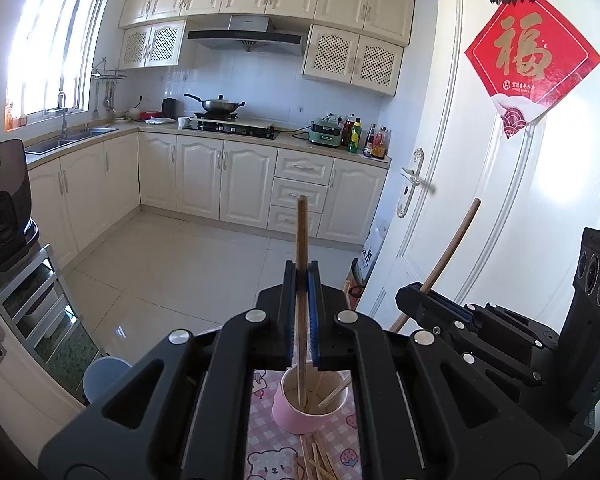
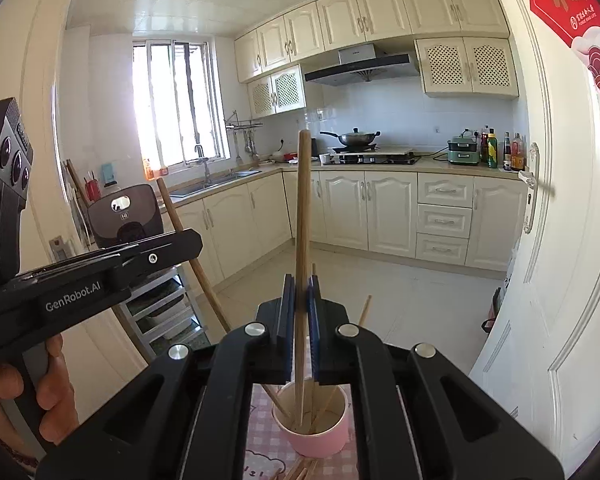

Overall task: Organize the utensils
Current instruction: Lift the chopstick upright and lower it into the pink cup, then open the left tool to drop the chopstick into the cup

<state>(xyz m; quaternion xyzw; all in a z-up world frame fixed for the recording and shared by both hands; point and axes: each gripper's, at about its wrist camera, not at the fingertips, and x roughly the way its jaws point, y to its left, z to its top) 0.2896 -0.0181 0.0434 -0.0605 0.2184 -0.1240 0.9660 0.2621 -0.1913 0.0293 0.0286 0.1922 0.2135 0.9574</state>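
On a tabletop covered by a pink checked cloth [image 1: 260, 412] printed with cartoon bears, loose wooden chopsticks [image 1: 318, 460] lie scattered at the near edge. Just beyond them stands a pink cup [image 1: 300, 418] with a pale lining, already holding several chopsticks that lean against its rim.

The left gripper [image 1: 302, 280] is clamped on a single upright chopstick [image 1: 302, 232]; its lower end reaches down inside the cup, its upper end rises well above the blue pads. To its right, the right gripper [image 1: 414, 294] is likewise closed on a second chopstick [image 1: 454, 246], which tilts up to the right in that view. From the right wrist view that gripper [image 2: 302, 286] holds its stick nearly vertical, tip down in the same pink cup [image 2: 320, 436], while the left gripper [image 2: 192, 240] enters from the left with its stick slanting down toward the cup. A person's hand [image 2: 40, 392] grips the left tool's handle.

Beyond lie a tiled floor, cream kitchen cabinets [image 1: 204, 176], a wok [image 1: 220, 105] on the hob, and a red door hanging [image 1: 532, 56].
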